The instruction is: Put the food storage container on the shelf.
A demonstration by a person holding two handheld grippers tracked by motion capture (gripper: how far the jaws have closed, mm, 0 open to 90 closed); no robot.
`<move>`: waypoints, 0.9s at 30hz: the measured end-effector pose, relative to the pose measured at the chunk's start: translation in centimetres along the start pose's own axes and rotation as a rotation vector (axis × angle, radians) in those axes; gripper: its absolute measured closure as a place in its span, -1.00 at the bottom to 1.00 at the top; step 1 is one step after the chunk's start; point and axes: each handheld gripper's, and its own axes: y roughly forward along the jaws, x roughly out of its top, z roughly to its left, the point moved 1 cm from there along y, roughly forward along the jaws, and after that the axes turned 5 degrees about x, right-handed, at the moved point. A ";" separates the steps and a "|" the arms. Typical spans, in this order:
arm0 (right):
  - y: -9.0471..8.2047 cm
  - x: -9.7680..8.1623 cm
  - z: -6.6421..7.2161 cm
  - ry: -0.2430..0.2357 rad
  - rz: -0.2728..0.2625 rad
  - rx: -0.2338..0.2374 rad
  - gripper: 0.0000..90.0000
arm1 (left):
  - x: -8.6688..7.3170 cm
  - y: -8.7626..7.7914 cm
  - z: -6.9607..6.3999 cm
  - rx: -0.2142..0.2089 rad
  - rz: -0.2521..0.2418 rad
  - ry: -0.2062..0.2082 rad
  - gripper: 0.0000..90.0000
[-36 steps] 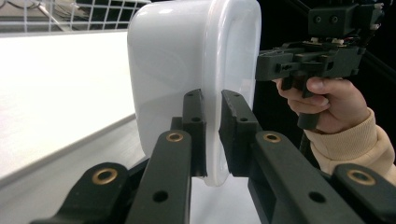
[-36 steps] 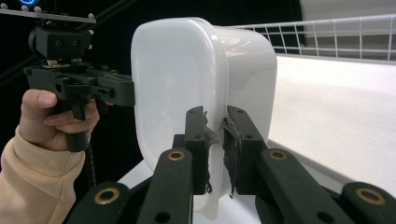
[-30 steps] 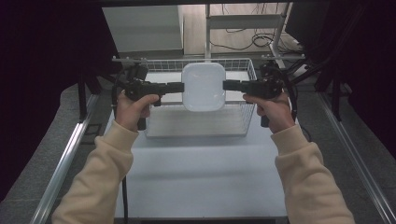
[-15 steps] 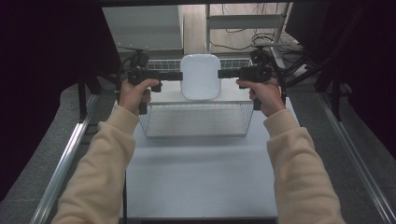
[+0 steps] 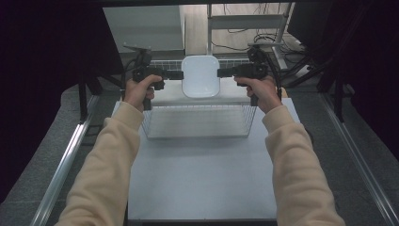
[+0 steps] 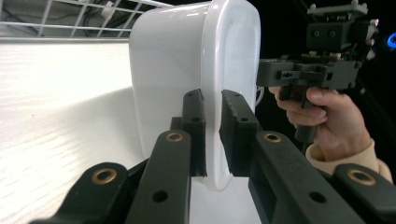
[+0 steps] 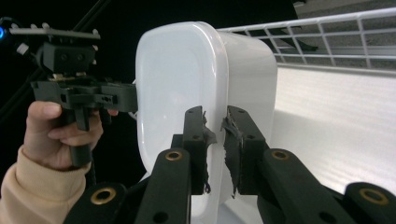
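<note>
Both tools are clamped on the white plastic tub (image 5: 201,75), upper centre of the high view, held up above and past the far side of the wire basket (image 5: 197,120) on the tabletop (image 5: 202,174). My left tool (image 5: 179,74) pinches the tub's rim at frame left, my right tool (image 5: 221,73) pinches the opposite rim at frame right.

Left gripper view: tub (image 6: 196,79) stands on edge, centre frame, rim lip squeezed between the two black jaws. Right gripper view: same on the other side, tub (image 7: 205,93) centre, jaws closed on the lip; pad tape looks frayed.

Handling, my call: stiff moulded plastic, hollow, probably light. Glossy, so slippery; the thin rim gives little bite. The lip on two opposite sides is the sensible hold, as now. With worn pads it could pivot or slip if one hand leads the other. Not very fragile, but a drop could crack it.
</note>
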 end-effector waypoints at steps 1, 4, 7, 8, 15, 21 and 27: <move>0.2 0.3 -0.2 0.012 -0.001 -0.001 0.73 | 0.1 0.1 0.2 -0.005 -0.004 -0.016 0.79; 0.6 0.8 -0.9 0.066 -0.003 0.005 0.72 | 0.4 0.4 0.9 -0.025 -0.009 -0.061 0.77; 0.9 1.1 -1.6 0.110 -0.009 0.016 0.70 | 0.7 0.8 1.7 -0.044 -0.015 -0.110 0.75; 1.0 1.2 -1.8 0.127 -0.012 0.018 0.70 | 0.8 0.9 2.1 -0.050 -0.014 -0.128 0.74; 1.8 1.3 -3.0 0.200 -0.013 -0.019 0.64 | 0.9 1.7 3.3 -0.030 -0.028 -0.169 0.74; 1.8 1.2 -2.9 0.209 -0.024 -0.026 0.52 | 0.7 1.9 3.2 -0.012 -0.046 -0.139 0.62; 0.2 0.8 -0.4 0.076 -0.075 -0.102 -0.11 | 0.1 -0.3 1.0 0.114 -0.140 0.017 -0.10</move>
